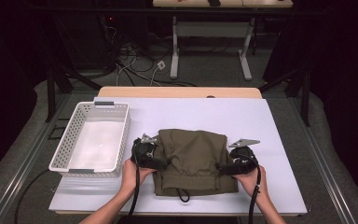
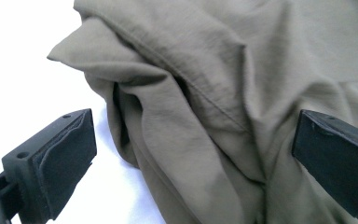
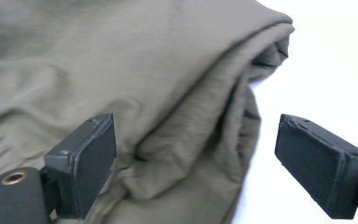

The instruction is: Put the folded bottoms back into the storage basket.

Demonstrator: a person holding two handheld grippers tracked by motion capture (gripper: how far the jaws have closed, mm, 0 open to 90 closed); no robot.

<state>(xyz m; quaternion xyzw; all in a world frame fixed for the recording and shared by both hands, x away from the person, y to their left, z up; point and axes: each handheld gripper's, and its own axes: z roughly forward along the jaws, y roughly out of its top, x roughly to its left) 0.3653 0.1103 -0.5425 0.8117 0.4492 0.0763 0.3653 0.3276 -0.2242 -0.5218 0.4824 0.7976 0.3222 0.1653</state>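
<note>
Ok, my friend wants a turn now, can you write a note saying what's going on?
Left tongs: open, jaws either side of the left edge of the folded olive garment.
Right tongs: open, straddling its right edge.
The garment lies folded on the white mat, drawstring toward you. The white basket stands to its left, nothing inside.
Done: folding, it seems.
Left: probably close both tongs on the edges and lift it into the basket.

Bright overexposed table, dark surroundings, soft close-ups (slightly blurred)
</note>
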